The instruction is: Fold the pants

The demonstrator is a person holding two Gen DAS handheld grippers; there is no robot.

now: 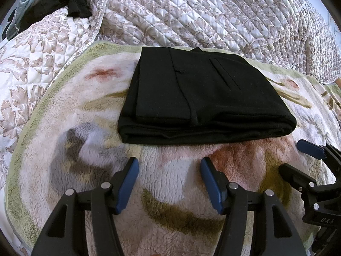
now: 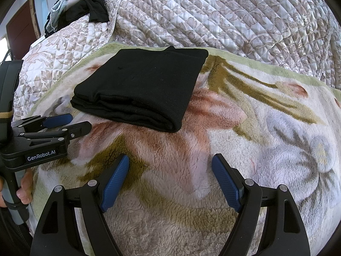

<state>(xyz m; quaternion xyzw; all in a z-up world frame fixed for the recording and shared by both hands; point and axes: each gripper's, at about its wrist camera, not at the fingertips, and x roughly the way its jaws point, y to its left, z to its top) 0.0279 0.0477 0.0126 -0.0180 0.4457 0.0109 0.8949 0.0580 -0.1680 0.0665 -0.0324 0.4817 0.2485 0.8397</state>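
Lying folded into a thick black rectangle, the pants (image 1: pixel 204 98) rest on a fleecy flowered blanket (image 1: pixel 170 181) spread over a quilted bedspread (image 1: pixel 213 10), with dark clothes (image 1: pixel 59 2) heaped at the far left. The left gripper (image 1: pixel 169 164) hovers just before the pants' near edge, tongs apart and empty. The right gripper (image 2: pixel 170 162), beside it, also gapes over bare blanket, holding nothing.
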